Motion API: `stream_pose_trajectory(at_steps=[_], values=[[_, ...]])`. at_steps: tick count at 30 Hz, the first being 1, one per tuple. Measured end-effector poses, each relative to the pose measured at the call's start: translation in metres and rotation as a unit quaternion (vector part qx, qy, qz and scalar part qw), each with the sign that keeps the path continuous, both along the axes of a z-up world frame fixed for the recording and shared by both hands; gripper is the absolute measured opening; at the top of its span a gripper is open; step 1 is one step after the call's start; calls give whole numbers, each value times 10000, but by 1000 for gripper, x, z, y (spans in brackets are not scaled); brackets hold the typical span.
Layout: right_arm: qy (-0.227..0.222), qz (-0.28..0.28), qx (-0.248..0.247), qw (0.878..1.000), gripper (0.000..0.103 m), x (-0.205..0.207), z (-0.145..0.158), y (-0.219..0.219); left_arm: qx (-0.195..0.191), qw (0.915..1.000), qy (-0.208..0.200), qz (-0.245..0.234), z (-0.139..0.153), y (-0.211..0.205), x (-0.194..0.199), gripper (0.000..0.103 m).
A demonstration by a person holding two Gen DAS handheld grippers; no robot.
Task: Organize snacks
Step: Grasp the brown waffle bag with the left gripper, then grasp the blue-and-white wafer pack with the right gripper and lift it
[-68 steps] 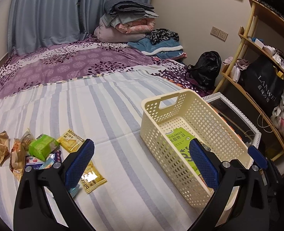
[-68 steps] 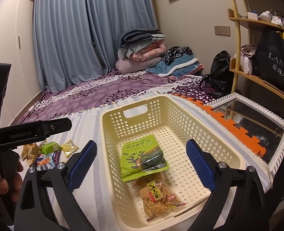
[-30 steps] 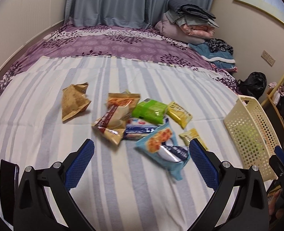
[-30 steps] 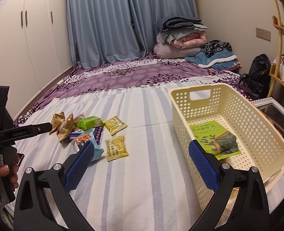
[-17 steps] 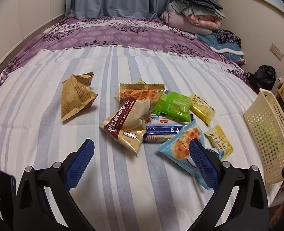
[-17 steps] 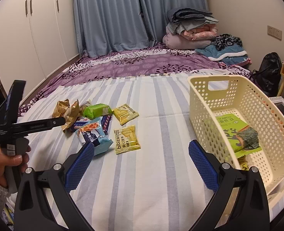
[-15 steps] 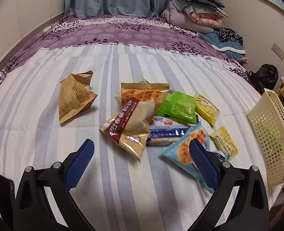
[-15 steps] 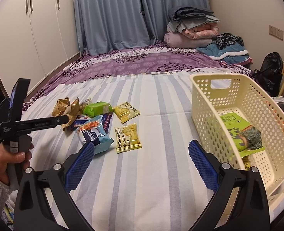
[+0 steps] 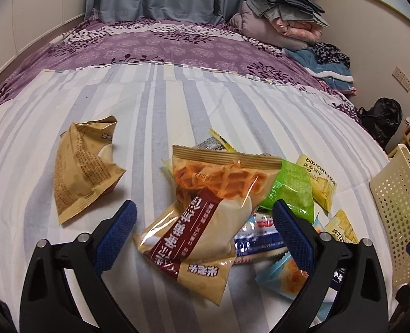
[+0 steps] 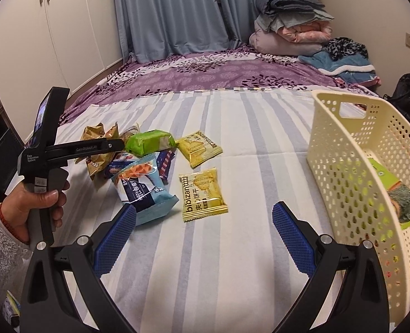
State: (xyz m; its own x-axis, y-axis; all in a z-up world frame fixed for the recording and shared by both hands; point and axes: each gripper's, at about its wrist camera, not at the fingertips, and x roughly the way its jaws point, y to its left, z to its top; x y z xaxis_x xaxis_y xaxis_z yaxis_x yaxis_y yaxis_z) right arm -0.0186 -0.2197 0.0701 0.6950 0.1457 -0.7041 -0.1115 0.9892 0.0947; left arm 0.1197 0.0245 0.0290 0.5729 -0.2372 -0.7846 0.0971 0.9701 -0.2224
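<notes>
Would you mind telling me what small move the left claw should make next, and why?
Probably ease the left claw down onto the tan waffle packet: its jaws are closing with that packet framed between them but unpinched, and it lies atop the pile.

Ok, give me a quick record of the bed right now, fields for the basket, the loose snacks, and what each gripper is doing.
surface: striped sheet on the bed
basket: cream basket at the right, green seaweed pack inside
loose snacks: pile at the left, with green pack, light blue pack, two yellow biscuit packs
left gripper: over the waffle pack, fingers closing, not yet pressing it
right gripper: open, holding nothing, above bare sheet
</notes>
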Motion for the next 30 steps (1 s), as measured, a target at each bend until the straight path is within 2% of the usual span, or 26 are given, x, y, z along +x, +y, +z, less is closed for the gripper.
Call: stream_pose_trajectory(at_steps=[4,8,14,21,30], values=[[47,108,4,9999,98,6,-6,10,-194,9998,73,34,-9,5,5,75],[138,172,28,9998,98,11,-14,18,-258,9996,17,91,-12,11,5,66],[162,422,-30,9990,98,23,-20,33,-206,9996,-155,99,-3,13,-1,52],[76,846,-188,9962,98,44,-23,60,-329,9989,-258,191,10,22,-9,51],[390,1430,-512,9876,98,74,-51,92,-404,9985,-277,255,21,33,-23,51]])
